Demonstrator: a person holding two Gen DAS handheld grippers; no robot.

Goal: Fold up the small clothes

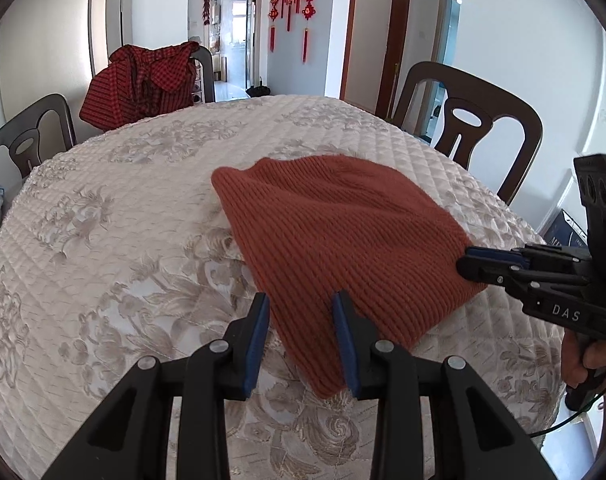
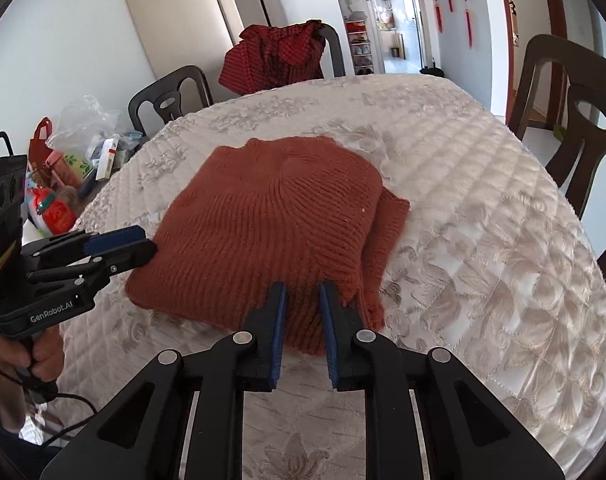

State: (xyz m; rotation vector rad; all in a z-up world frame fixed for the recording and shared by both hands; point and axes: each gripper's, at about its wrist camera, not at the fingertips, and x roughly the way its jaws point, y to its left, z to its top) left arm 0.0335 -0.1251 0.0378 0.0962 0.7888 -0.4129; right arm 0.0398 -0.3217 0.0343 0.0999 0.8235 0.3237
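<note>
Blue-padded fingers of the left gripper (image 1: 301, 338) stand parted, straddling the near corner of the rust knitted garment (image 1: 343, 240) without pinching it. Fingers of the right gripper (image 2: 302, 334) are likewise parted, though more narrowly, astride the near hem of the same garment (image 2: 271, 232), which lies ahead of both pairs of fingers on the quilted tablecloth (image 1: 123, 240).

Risk, as a judgement: the loose knit may slip or snag if either pair closes on a single layer, so that only the upper ply lifts and the fold skews; uneven lifting by the two grippers would drag the bundle across the cloth.

Right wrist view only: a second layer protrudes beyond the right-hand edge of the garment, and clutter (image 2: 75, 160) sits at the table's left. Left wrist view only: the garment appears as one flat sheet, with the right gripper (image 1: 469, 266) touching its far side edge, fingers seen edge-on.
</note>
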